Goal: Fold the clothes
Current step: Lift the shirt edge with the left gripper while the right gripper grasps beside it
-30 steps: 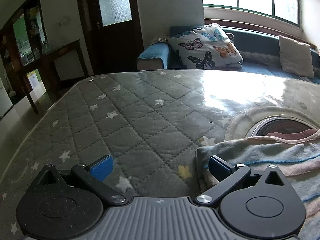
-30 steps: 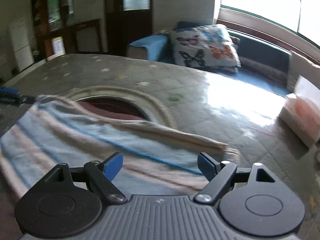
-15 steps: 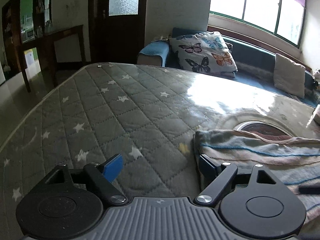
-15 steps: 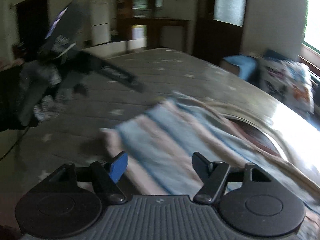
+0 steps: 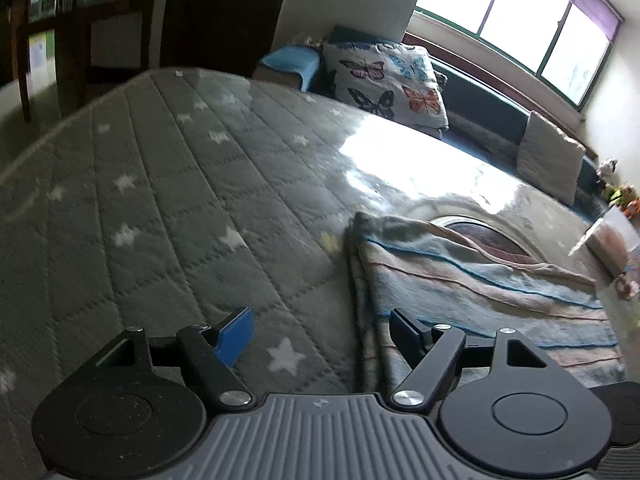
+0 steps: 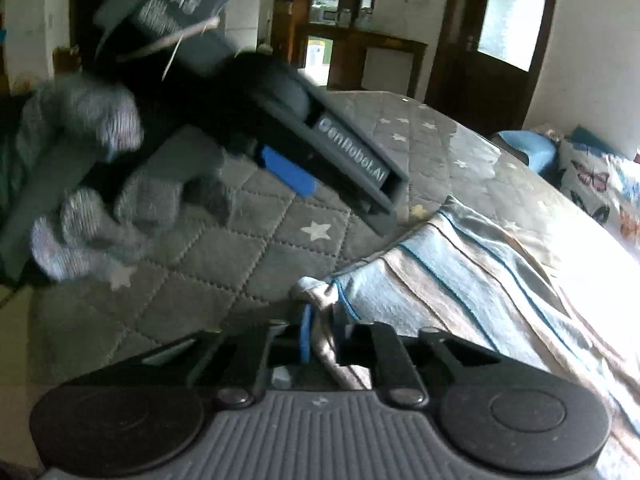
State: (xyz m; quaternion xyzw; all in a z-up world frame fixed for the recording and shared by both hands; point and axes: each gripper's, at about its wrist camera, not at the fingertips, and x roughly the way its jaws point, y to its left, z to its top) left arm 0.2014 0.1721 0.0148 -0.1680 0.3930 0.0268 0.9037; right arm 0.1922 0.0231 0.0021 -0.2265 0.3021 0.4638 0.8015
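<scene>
1. Grey quilted mattress [image 5: 168, 208] with white stars fills the left half of the left wrist view, from 9 o'clock up to 12 o'clock; a dark wooden door [image 5: 224, 12] stands beyond it at 11 o'clock.
2. At 6 o'clock in that view the left gripper [image 5: 320, 334] has its jaws wide apart with nothing between them. Its blue-padded finger [image 5: 236, 334] is over bare mattress, and the other finger is over the left edge of the garment.
3. Striped in pale blue, beige and pink, the garment [image 5: 480, 280] lies flat on the mattress from 5 o'clock to 3 o'clock, its folded left edge running toward the gripper.
4. A butterfly cushion [image 5: 390, 80] leans on the dark sofa [image 5: 480, 96] at 1 o'clock, under the bright window [image 5: 520, 8]; a plain beige cushion [image 5: 550, 158] sits at 2 o'clock.
5. In the right wrist view, a gloved hand [image 6: 92, 184] at 9 o'clock holds the left gripper, whose body reaches across the mattress [image 6: 240, 248] toward the centre. The picture is blurred here.
6. At 6 o'clock the right gripper [image 6: 320, 340] is clamped on a bunched corner of the garment [image 6: 460, 280], cloth pinched between the nearly closed fingers.
7. From that corner the garment spreads out to 3 o'clock, lying on the mattress, with the butterfly cushion [image 6: 600, 188] past it at the right edge.
</scene>
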